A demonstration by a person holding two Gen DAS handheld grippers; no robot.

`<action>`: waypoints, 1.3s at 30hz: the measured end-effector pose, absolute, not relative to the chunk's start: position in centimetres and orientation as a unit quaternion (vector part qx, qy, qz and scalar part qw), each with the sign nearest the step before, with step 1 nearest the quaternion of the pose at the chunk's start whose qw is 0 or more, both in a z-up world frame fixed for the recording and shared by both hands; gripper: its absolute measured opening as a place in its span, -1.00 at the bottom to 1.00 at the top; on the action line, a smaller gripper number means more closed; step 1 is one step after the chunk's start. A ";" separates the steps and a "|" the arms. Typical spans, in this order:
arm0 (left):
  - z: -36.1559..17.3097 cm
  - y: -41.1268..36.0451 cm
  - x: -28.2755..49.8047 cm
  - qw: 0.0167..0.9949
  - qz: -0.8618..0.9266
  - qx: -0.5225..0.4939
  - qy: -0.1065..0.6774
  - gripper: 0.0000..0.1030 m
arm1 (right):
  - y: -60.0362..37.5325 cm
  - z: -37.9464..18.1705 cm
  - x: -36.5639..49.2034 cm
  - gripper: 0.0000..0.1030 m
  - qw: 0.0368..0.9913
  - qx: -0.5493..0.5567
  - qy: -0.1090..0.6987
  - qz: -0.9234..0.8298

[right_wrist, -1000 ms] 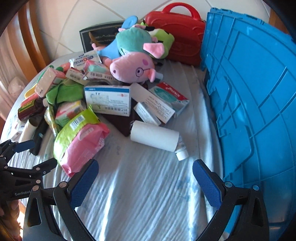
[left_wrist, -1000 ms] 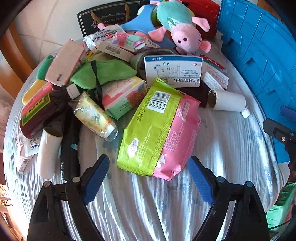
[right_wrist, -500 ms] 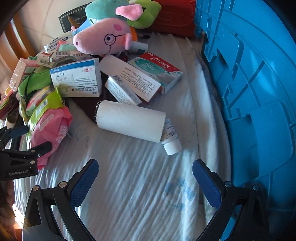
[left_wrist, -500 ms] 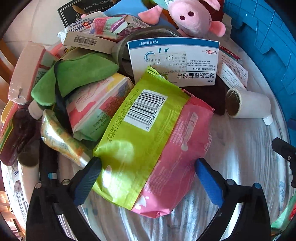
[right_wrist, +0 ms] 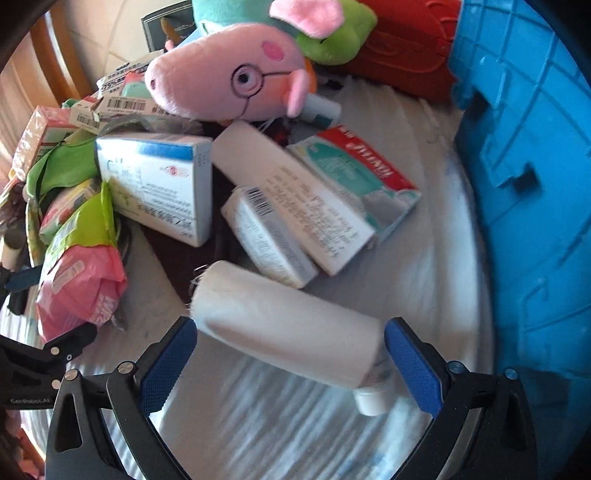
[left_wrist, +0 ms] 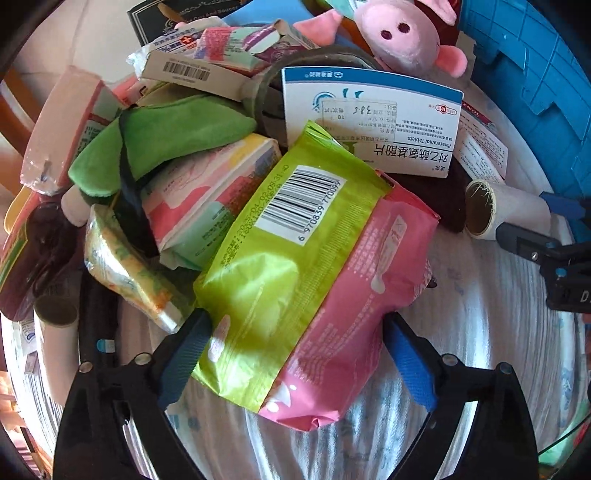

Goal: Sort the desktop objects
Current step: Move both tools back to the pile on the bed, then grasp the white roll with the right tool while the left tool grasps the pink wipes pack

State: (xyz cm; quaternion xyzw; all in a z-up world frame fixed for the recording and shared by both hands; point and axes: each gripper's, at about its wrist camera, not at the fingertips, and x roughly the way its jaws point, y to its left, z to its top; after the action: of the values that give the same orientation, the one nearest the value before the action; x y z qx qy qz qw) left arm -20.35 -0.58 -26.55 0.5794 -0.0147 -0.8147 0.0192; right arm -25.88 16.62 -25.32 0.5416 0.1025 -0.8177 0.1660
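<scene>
The left gripper (left_wrist: 295,354) closes around the green-and-pink wipes pack (left_wrist: 303,288) while the right gripper (right_wrist: 290,360), jaws apart, straddles the white paper roll (right_wrist: 284,325).

A white ribbed tablecloth (left_wrist: 480,332) with faint blue print covers the round table, showing bare along its near edge. Beyond the far left edge, a curved wooden rail (right_wrist: 62,55) stands against pale tiles (right_wrist: 122,33).

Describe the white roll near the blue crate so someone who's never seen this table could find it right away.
Start at the big blue crate on the right edge of the table. Beside it, on bare striped cloth in front of the medicine boxes, lies the white roll, between the right gripper's open jaws. Unlike the flat boxes, it is a plain, unprinted cylinder.
</scene>
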 end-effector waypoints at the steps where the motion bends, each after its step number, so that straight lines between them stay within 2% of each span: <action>1: -26.4 -1.0 -20.1 0.023 -0.812 0.583 -0.003 0.70 | 16.3 -25.5 -25.5 1.00 0.167 0.544 0.105 -0.816; 6: -25.6 -2.6 -18.7 0.028 -0.804 0.592 0.048 0.42 | 15.9 -24.8 -22.7 1.00 0.174 0.545 0.068 -0.817; 9: -25.2 -2.7 -17.7 0.028 -0.805 0.591 0.048 0.32 | 16.0 -24.6 -20.1 1.00 0.199 0.553 0.040 -0.808; 11: -25.1 -2.6 -17.2 0.024 -0.806 0.590 0.041 0.31 | 16.2 -25.1 -18.4 1.00 0.216 0.561 0.021 -0.799; 16: -23.3 -1.6 -16.5 0.012 -0.818 0.575 -0.010 0.31 | 17.6 -26.9 -16.3 1.00 0.170 0.571 0.034 -0.802; 17: -22.6 -1.2 -16.7 0.013 -0.826 0.563 -0.029 0.33 | 18.0 -27.4 -16.2 1.00 0.165 0.576 0.030 -0.800; 20: -21.5 -0.5 -18.2 0.006 -0.841 0.537 -0.070 0.78 | 18.6 -28.1 -15.9 1.00 0.148 0.573 0.034 -0.806; 25: -26.1 -2.0 -21.8 -0.040 -0.797 0.599 -0.071 0.80 | 18.3 -28.1 -15.3 1.00 0.126 0.550 0.030 -0.825; 26: -27.0 -1.9 -22.0 -0.037 -0.792 0.604 -0.082 0.95 | 18.1 -28.2 -15.1 1.00 0.121 0.544 0.034 -0.830; 27: -27.7 -1.7 -22.0 -0.040 -0.792 0.602 -0.096 1.00 | 17.9 -28.3 -14.9 1.00 0.118 0.539 0.043 -0.833; 29: -28.6 -0.7 -21.7 -0.029 -0.795 0.587 -0.154 1.00 | 17.2 -28.5 -14.5 1.00 0.113 0.531 0.072 -0.837; 35: -28.4 -1.6 -21.8 -0.051 -0.806 0.570 -0.149 1.00 | 17.3 -28.1 -14.9 1.00 0.128 0.536 0.082 -0.830; 37: -28.4 -1.8 -21.9 -0.051 -0.806 0.571 -0.146 1.00 | 17.6 -27.5 -15.3 0.88 0.110 0.555 0.081 -0.820; 39: -28.3 -1.9 -22.1 -0.045 -0.805 0.573 -0.145 1.00 | 17.9 -25.5 -15.2 0.86 0.110 0.530 0.083 -0.837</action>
State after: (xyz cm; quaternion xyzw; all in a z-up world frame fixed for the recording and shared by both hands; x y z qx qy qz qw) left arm -22.08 -1.88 -28.29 0.5734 -0.1451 -0.8051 -0.0453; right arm -15.15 17.92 -25.49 0.5300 0.0832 -0.8367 0.1097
